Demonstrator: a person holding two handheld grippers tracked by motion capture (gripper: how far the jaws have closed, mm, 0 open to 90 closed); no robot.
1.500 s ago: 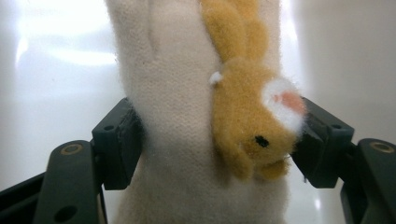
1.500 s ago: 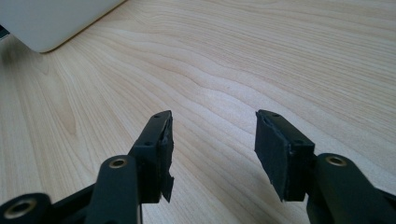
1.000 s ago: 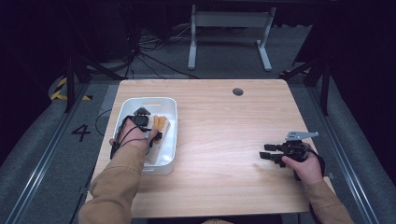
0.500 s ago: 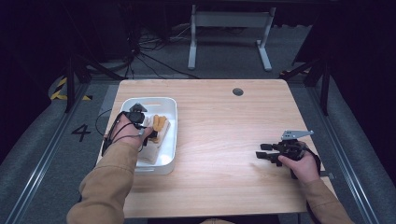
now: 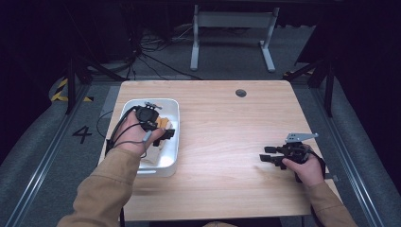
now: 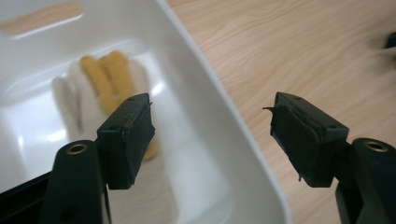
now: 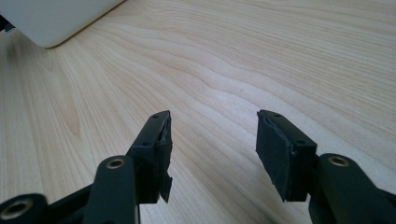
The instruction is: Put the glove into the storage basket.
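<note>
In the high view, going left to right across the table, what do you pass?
White bin with a glove inside and the left gripper over it → bare wooden table → right gripper in the person's right hand.

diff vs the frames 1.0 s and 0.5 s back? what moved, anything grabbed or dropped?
The left gripper turned over the white plastic bin: its jaws now point right, straddling the bin's right wall, open and empty. Nothing was grabbed or let go. The white work glove with yellow fingers lies in the bin as before. The right gripper shifted only slightly on the light wooden table, jaws open on nothing.
</note>
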